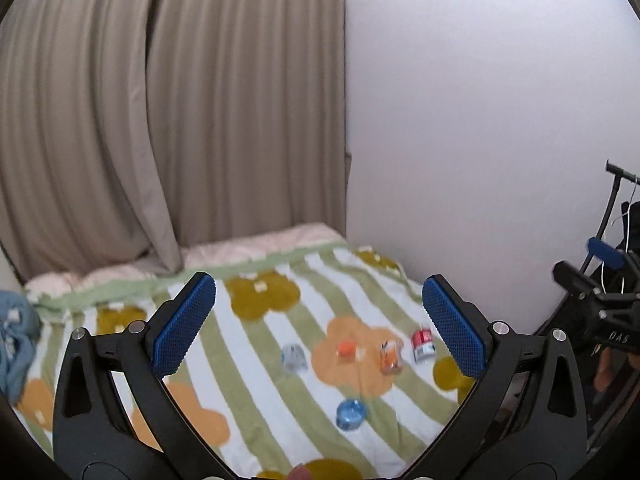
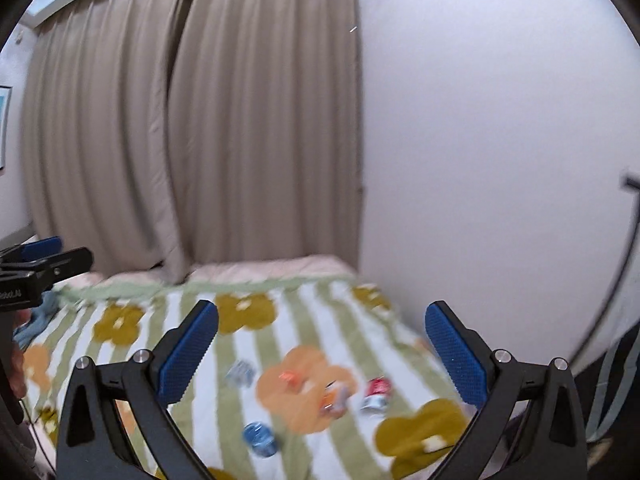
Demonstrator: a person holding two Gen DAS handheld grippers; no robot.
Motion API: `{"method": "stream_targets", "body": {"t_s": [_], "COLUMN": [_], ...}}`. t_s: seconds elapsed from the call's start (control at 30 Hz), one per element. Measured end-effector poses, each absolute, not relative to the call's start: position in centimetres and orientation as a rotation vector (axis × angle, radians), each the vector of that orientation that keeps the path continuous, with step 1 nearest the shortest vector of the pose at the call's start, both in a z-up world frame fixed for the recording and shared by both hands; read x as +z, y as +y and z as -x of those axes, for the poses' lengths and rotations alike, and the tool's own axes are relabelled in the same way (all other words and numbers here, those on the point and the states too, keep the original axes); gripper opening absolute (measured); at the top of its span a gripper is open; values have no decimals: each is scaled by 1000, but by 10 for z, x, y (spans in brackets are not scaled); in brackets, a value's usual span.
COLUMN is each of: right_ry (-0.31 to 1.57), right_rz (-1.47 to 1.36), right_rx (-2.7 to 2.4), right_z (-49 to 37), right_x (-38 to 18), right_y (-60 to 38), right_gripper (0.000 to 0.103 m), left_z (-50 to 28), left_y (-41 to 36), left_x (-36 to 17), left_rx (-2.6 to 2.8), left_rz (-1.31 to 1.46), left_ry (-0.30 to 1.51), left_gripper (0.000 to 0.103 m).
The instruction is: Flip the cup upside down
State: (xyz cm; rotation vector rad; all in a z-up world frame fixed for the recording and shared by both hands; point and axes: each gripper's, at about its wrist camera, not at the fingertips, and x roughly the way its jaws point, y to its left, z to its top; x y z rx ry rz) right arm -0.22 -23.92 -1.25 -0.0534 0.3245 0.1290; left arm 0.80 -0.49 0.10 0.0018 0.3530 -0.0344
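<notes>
Several small cups lie on a striped flower blanket [image 1: 280,392] on a bed. A blue cup [image 1: 351,414] is nearest, also in the right wrist view [image 2: 260,438]. A clear cup [image 1: 294,357], an orange-topped cup [image 1: 346,350], an orange-printed cup [image 1: 391,357] and a red and white cup [image 1: 423,345] stand behind it. My left gripper [image 1: 318,320] is open and empty, held above the bed. My right gripper [image 2: 322,350] is open and empty too; its view is blurred. The right gripper shows at the left view's right edge [image 1: 600,292], the left gripper at the right view's left edge [image 2: 36,268].
Beige curtains [image 1: 160,120] hang behind the bed and a white wall [image 1: 480,120] runs along its right side. A blue cloth [image 1: 14,340] lies at the bed's left. A black stand [image 1: 612,200] is at the far right.
</notes>
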Motion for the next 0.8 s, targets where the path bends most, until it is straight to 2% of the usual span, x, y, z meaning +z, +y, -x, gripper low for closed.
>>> {"method": "stream_targets", "body": {"t_s": [0.13, 0.8], "right_ry": [303, 273], "right_rz": [38, -19], "right_rx": [70, 2], "right_z": [16, 28], "right_x": [2, 2], "right_y": [-253, -275], "right_gripper": [103, 103], "left_z": [1, 5], "left_y": [-9, -23], "left_x": [6, -5], "left_rx": [-31, -35], "left_rz": [-1, 4], "left_ry": [340, 327], "left_gripper": [103, 103]}}
